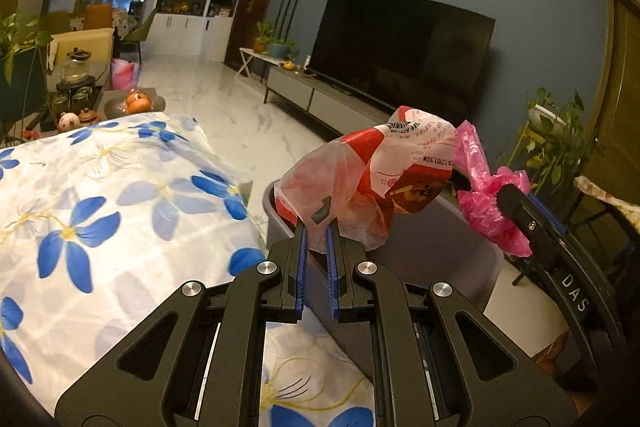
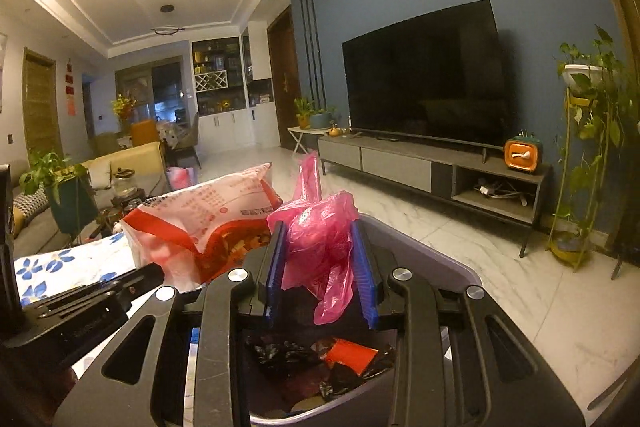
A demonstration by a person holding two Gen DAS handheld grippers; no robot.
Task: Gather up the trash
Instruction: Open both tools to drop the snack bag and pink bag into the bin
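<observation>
Left wrist view: left gripper [image 1: 317, 241] clamped on the clear edge of a red-and-white snack wrapper [image 1: 384, 171]; blue pads [image 1: 301, 263] nearly together w/ the plastic pinched between; wrapper hangs over the open top of a grey trash bin [image 1: 432, 247]; bin stands on the marble floor [image 1: 240, 123], just beside the right edge of a table w/ a blue-flower cloth [image 1: 92, 211]; right gripper [image 1: 516, 215] comes in from the right w/ a crumpled pink plastic bag [image 1: 488, 203] at its tip, over the bin's far right side; black TV [image 1: 400, 47] on the far wall.

Right wrist view: right gripper [image 2: 322, 267] w/ its fingers [image 2: 276, 263] partly apart; pink plastic bag [image 2: 320, 239] bunched between them, touching both pads, tail hanging down; held over the grey trash bin [image 2: 432, 255]; inside the bin, near bottom, black plastic scraps and a red packet [image 2: 352, 353]; snack wrapper [image 2: 200, 223] just left of the pink bag, touching it; part of left gripper [image 2: 100, 291] near left; flower-cloth table [image 2: 72, 267] behind it.
</observation>
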